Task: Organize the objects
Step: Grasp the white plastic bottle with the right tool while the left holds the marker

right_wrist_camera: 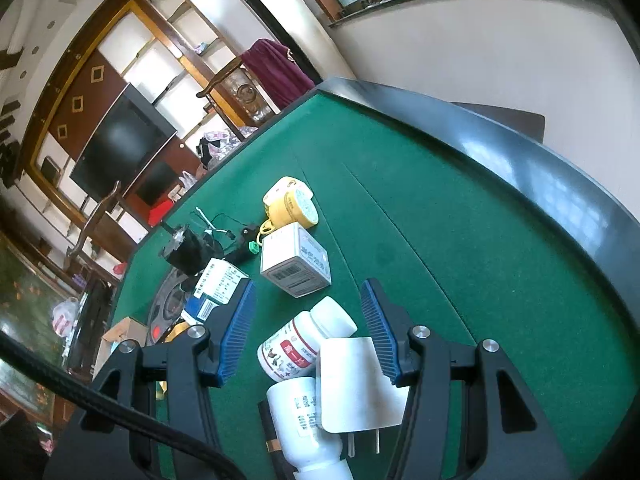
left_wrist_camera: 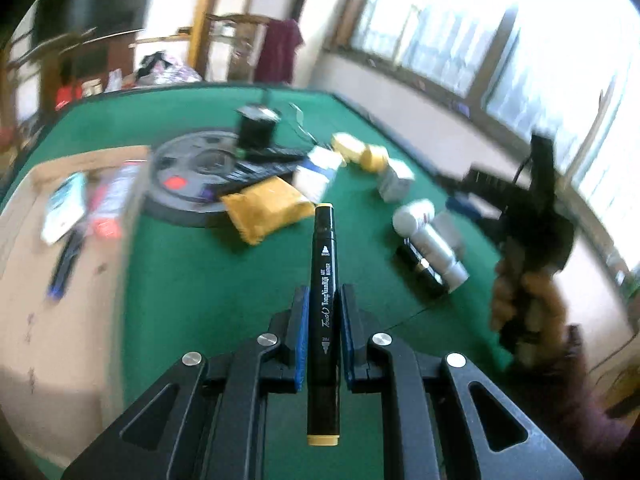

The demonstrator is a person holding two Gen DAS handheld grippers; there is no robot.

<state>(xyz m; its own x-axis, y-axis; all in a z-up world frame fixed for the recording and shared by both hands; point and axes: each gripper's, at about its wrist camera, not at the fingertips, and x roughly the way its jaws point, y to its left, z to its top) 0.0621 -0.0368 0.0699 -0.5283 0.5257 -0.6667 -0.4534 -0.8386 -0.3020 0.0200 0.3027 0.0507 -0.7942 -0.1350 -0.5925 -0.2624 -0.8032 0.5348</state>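
My left gripper (left_wrist_camera: 324,304) is shut on a black art marker (left_wrist_camera: 325,280) with yellow ends, held lengthwise above the green table (left_wrist_camera: 192,280). A cardboard box (left_wrist_camera: 48,280) with pens and packets lies at the left. My right gripper (right_wrist_camera: 308,320) is open above a white pill bottle (right_wrist_camera: 304,340), a white plug adapter (right_wrist_camera: 352,384) and a second white bottle (right_wrist_camera: 300,420). The right gripper also shows in the left wrist view (left_wrist_camera: 520,208), held in a hand.
On the table lie a grey medicine box (right_wrist_camera: 296,264), yellow tape rolls (right_wrist_camera: 290,204), a blue-white box (right_wrist_camera: 220,284), a yellow padded envelope (left_wrist_camera: 268,208), a round grey weight plate (left_wrist_camera: 192,172) and a black device with cables (right_wrist_camera: 192,248). The table's dark raised rim (right_wrist_camera: 520,152) runs along the right.
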